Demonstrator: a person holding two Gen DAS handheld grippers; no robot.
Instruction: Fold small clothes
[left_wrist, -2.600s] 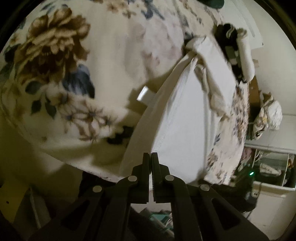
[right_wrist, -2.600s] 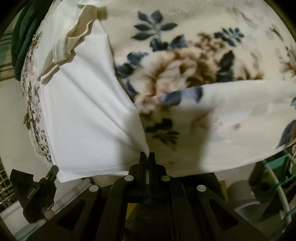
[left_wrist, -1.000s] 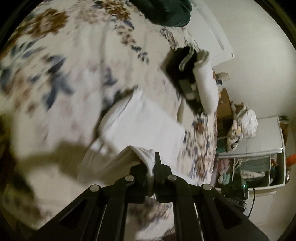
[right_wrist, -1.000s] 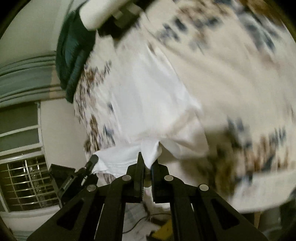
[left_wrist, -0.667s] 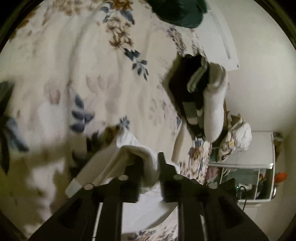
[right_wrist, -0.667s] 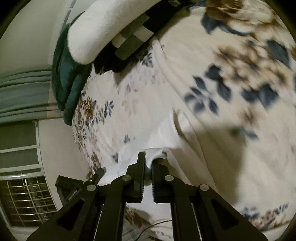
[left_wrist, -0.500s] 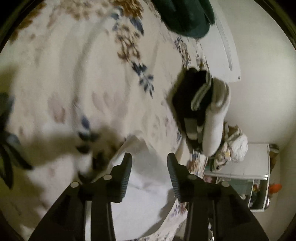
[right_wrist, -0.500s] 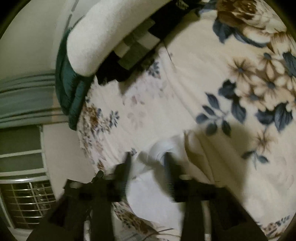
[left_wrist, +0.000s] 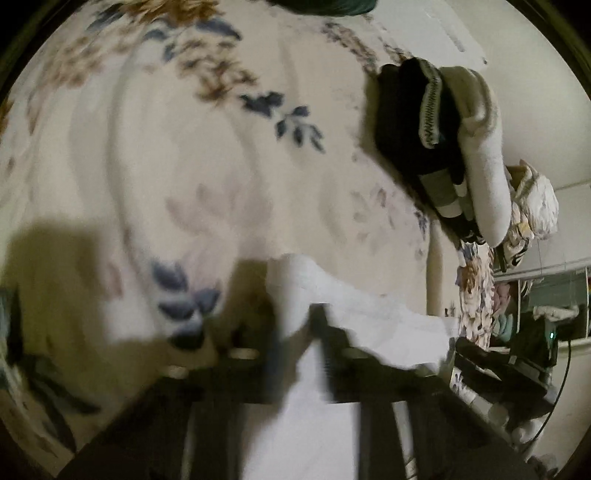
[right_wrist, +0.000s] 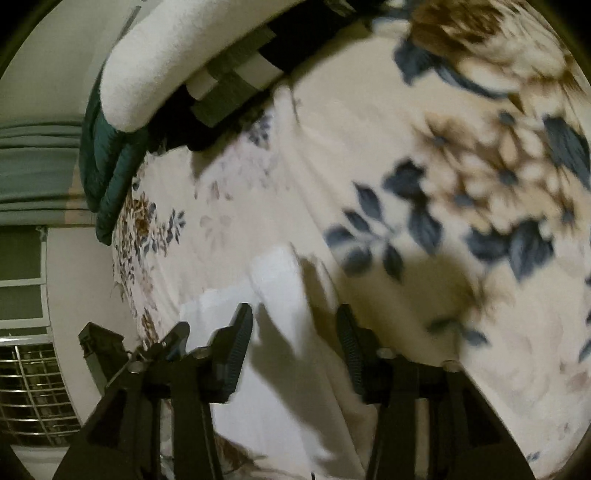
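A small white garment (left_wrist: 369, 325) lies folded on the floral blanket (left_wrist: 184, 166), just past my fingers in both views. My left gripper (left_wrist: 299, 321) is open, with the garment's near edge between its blurred fingers but not pinched. In the right wrist view the same white garment (right_wrist: 280, 295) lies flat between and beyond the fingers of my right gripper (right_wrist: 295, 325), which is open wide and holds nothing.
A stack of folded clothes, black, grey-striped and white (left_wrist: 443, 147), sits on the blanket beyond the garment; it also shows in the right wrist view (right_wrist: 207, 62). A dark green bundle (right_wrist: 107, 166) lies past it. The bed edge and shelves (left_wrist: 535, 314) are at right.
Both grippers carried the garment's near edge forward over itself, folding it, then opened and let go about half a second ago. The garment now rests on the blanket.
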